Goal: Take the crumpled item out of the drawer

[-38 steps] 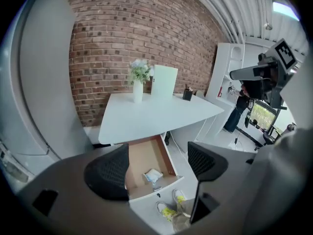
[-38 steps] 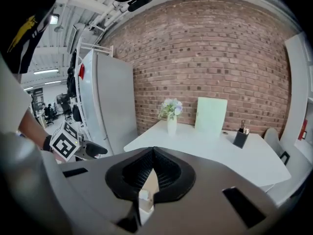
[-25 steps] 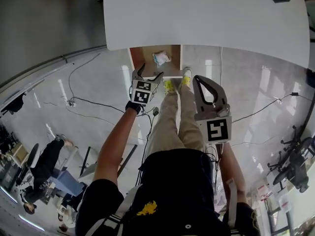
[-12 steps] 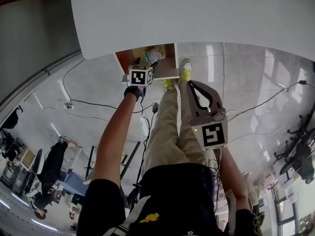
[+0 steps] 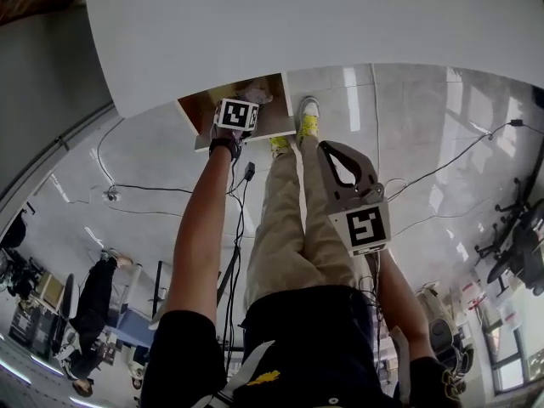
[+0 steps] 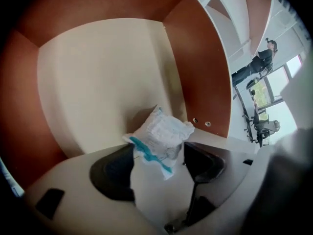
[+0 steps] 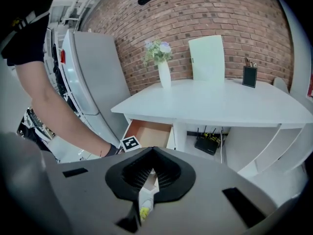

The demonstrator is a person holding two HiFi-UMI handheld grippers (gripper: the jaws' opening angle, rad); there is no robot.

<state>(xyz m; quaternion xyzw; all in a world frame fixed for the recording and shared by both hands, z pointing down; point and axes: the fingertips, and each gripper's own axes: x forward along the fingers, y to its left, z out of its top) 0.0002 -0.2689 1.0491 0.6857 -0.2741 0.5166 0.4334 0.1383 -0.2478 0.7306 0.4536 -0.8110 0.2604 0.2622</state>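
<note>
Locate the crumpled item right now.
Left gripper view, centre: the crumpled item sits between the left gripper's jaws inside the open drawer, close to its brown side wall. In the head view it shows just past that gripper, below the white table's edge.

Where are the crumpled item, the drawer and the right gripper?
crumpled item (image 6: 163, 135): left gripper view, white middle.
drawer (image 6: 98, 82): left gripper view, bare floor.
right gripper (image 7: 153, 153): right gripper view, between fingertips.
</note>
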